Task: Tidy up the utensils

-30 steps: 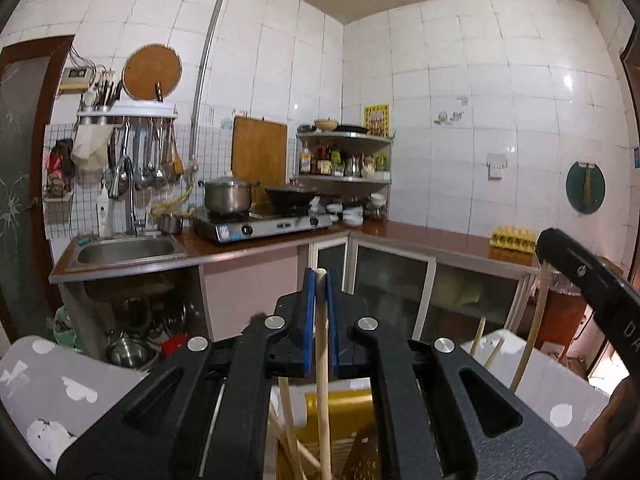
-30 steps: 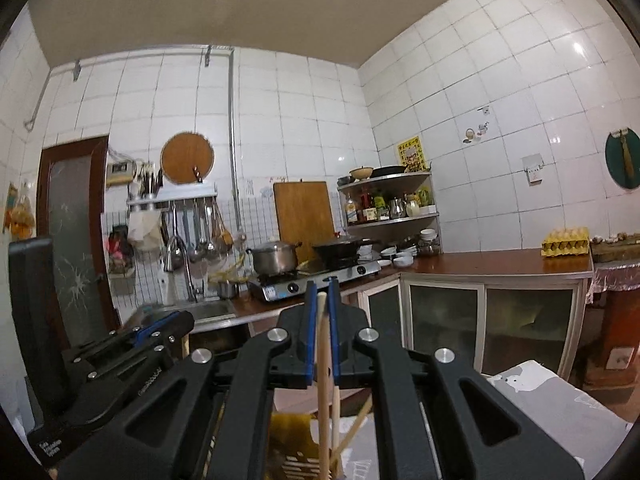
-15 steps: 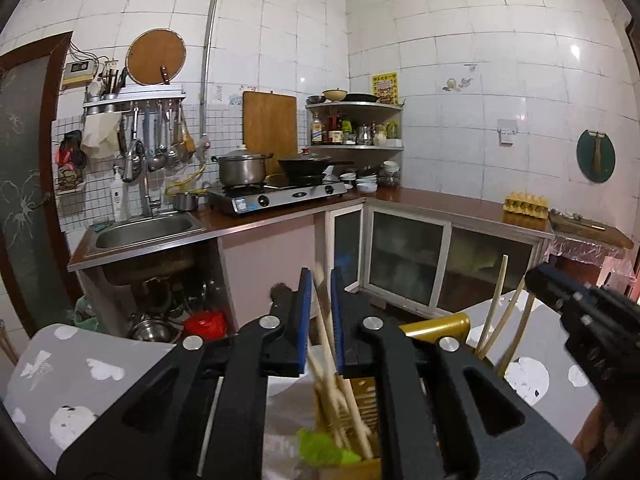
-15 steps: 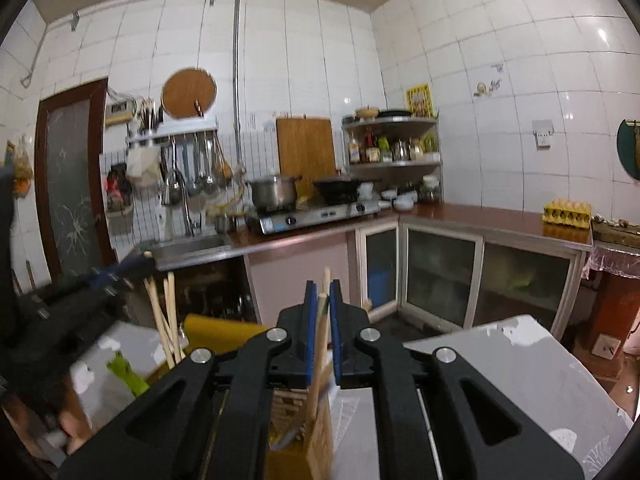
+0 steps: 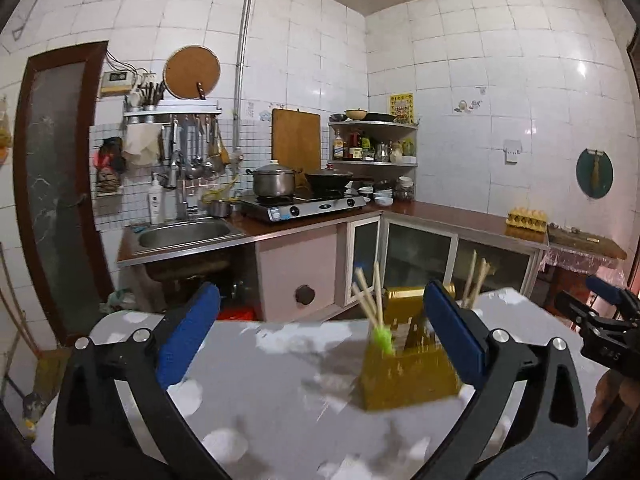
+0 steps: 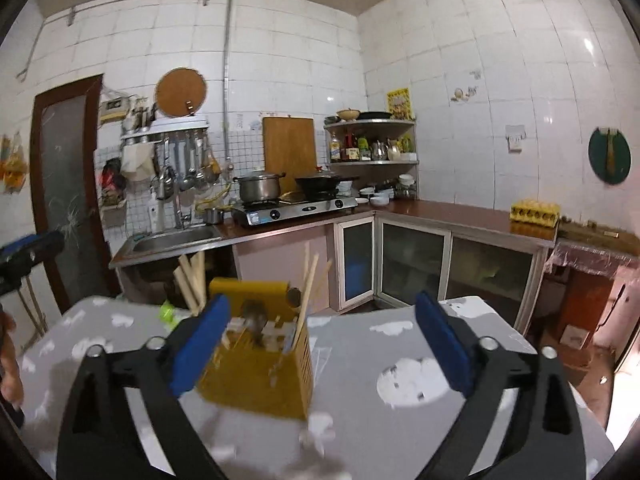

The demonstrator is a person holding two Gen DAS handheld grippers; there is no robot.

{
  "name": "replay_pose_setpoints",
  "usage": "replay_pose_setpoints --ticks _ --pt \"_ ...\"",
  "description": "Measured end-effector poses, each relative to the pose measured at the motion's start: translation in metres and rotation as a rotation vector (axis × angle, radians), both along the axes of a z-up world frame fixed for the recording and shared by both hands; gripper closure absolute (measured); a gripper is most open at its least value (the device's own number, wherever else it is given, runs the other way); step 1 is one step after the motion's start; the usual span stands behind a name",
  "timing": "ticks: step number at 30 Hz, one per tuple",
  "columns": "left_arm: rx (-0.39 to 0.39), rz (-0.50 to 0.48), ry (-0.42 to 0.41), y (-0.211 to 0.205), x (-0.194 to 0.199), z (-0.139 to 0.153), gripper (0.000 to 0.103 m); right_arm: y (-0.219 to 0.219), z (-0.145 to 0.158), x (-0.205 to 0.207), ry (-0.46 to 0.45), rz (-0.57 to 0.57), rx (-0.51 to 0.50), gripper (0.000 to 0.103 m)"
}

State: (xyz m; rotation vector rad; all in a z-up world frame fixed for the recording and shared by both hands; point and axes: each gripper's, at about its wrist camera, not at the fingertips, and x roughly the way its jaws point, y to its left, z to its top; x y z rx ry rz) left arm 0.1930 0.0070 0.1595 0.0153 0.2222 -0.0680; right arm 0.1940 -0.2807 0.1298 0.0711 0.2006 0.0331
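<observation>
Tiled kitchen, grey cloud-print table [image 5: 280, 364].
Yellow utensil holder [image 6: 260, 376] stands on it, chopsticks [image 6: 310, 284] upright inside; left gripper [image 5: 320, 336] and right gripper [image 6: 324, 340] are opening wide, holding nothing.

It was a home kitchen. White tiles covered the walls; a steel sink [image 5: 185, 235] sat in a brown counter [image 6: 460, 216] beside a gas stove [image 5: 304, 205] carrying a lidded pot [image 5: 274, 180] and a wok [image 5: 329, 178]. Ladles hung on a rack [image 5: 194, 148], bottles crowded a corner shelf [image 6: 372, 148], and an egg tray [image 6: 534, 213] stood nearby.
</observation>
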Motion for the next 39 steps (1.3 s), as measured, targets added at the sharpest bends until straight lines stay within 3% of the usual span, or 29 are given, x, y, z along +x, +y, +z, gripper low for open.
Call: replay_pose_setpoints --ticks 9,13,19,28,39 --pt "-0.009 0.021 0.054 0.009 -0.089 -0.065 0.005 0.027 -0.048 -0.089 0.046 0.006 -0.008 0.004" --pt "-0.007 0.021 0.079 0.008 -0.109 -0.099 0.005 0.036 -0.077 -0.111 0.066 -0.020 -0.037 0.004" --pt "0.062 0.041 0.066 -0.002 -0.120 -0.133 0.005 0.040 -0.108 -0.126 0.064 -0.031 -0.033 0.004" --pt "0.042 0.061 0.089 0.001 -0.116 -0.142 0.005 0.038 -0.113 -0.124 0.064 -0.041 -0.023 0.004" --pt "0.037 0.067 0.035 0.000 -0.126 -0.140 0.005 0.038 -0.114 -0.123 0.066 -0.034 -0.022 0.004"
